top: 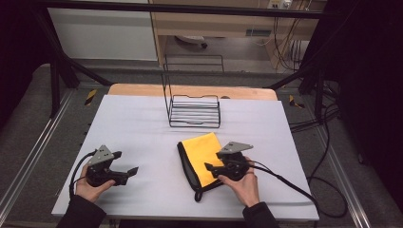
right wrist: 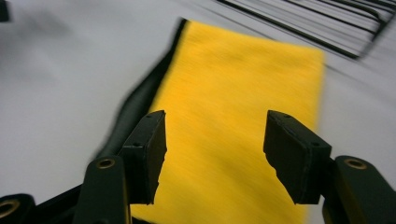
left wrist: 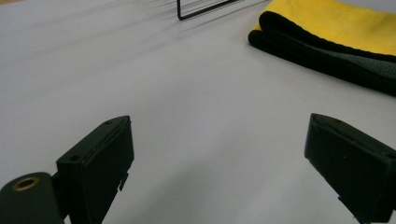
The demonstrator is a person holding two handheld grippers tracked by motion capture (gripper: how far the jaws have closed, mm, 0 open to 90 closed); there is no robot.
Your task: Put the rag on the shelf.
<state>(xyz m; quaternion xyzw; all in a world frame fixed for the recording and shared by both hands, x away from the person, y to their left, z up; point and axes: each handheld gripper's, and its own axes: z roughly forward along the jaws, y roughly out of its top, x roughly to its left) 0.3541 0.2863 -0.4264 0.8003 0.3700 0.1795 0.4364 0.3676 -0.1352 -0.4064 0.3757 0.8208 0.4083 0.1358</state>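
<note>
The folded yellow cloth [top: 203,156] looks light, soft and limp; its black-edged left fold suits pinching. Right gripper [top: 212,167] hovers spread above it; left gripper [top: 128,169] spread over the desk [top: 142,128].

Cloth [top: 203,156] is lying flat on the table, folded into a long rectangle, yellow face showing up. A black edge with a grey inner layer is running along its left side [left wrist: 322,56] and curling round the near end, where a small black loop is sticking out. Long axis is running away from the person, tilted slightly. Far end is pointing toward the rack [top: 194,113], near it but apart.
</note>
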